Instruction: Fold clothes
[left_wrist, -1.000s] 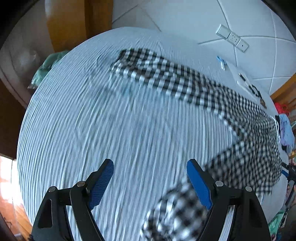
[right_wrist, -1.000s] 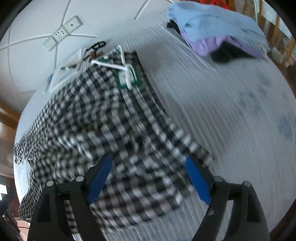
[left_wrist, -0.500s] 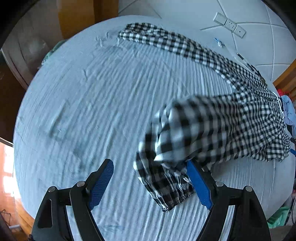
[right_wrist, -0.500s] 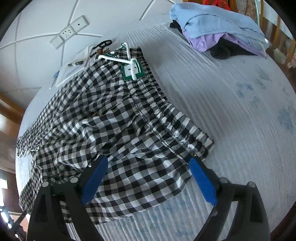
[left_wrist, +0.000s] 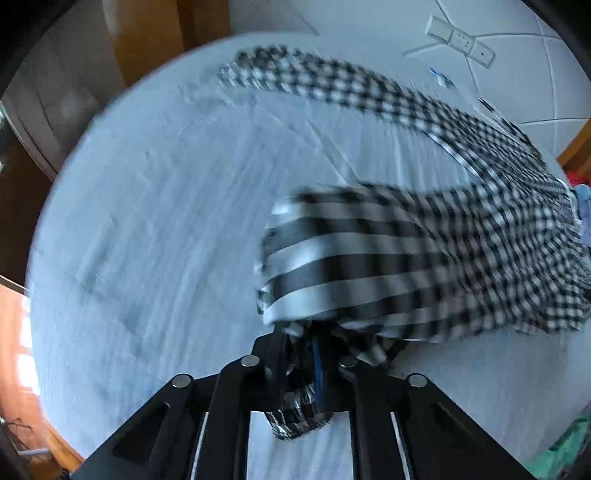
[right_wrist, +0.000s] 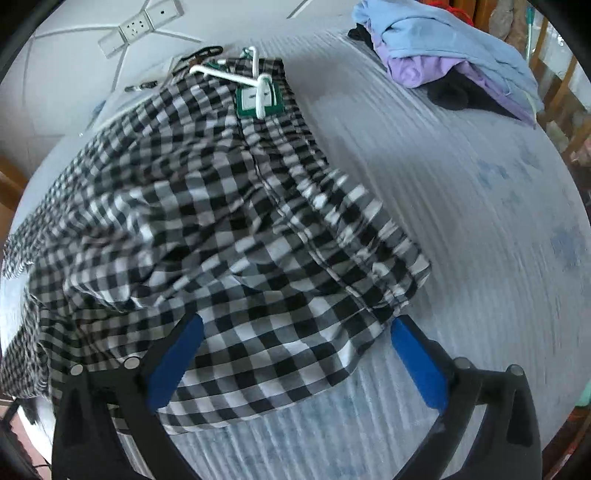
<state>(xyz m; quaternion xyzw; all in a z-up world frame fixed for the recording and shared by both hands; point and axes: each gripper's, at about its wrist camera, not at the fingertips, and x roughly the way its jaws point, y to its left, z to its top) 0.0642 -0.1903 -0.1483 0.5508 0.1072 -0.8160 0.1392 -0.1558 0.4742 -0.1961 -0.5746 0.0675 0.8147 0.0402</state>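
Note:
Black-and-white checked trousers lie spread on a pale blue striped bed sheet. One leg stretches to the far left; the nearer leg's end is bunched up. My left gripper is closing, and its jaws clamp that bunched leg end, with fabric hanging below them. In the right wrist view the trousers lie with the gathered waistband to the right. A white hanger with a green tag rests on the far end. My right gripper stands wide open just above the near edge, with checked cloth below the gap and neither pad pressing.
A pile of blue, purple and black clothes sits at the bed's far right. Small dark items lie by the white padded headboard with its sockets. Wooden furniture borders the bed, and something green lies past its edge.
My left gripper came over the leg end and closed on it, bunching the fabric. My right gripper sank closer to the trousers and its jaws spread a little wider.

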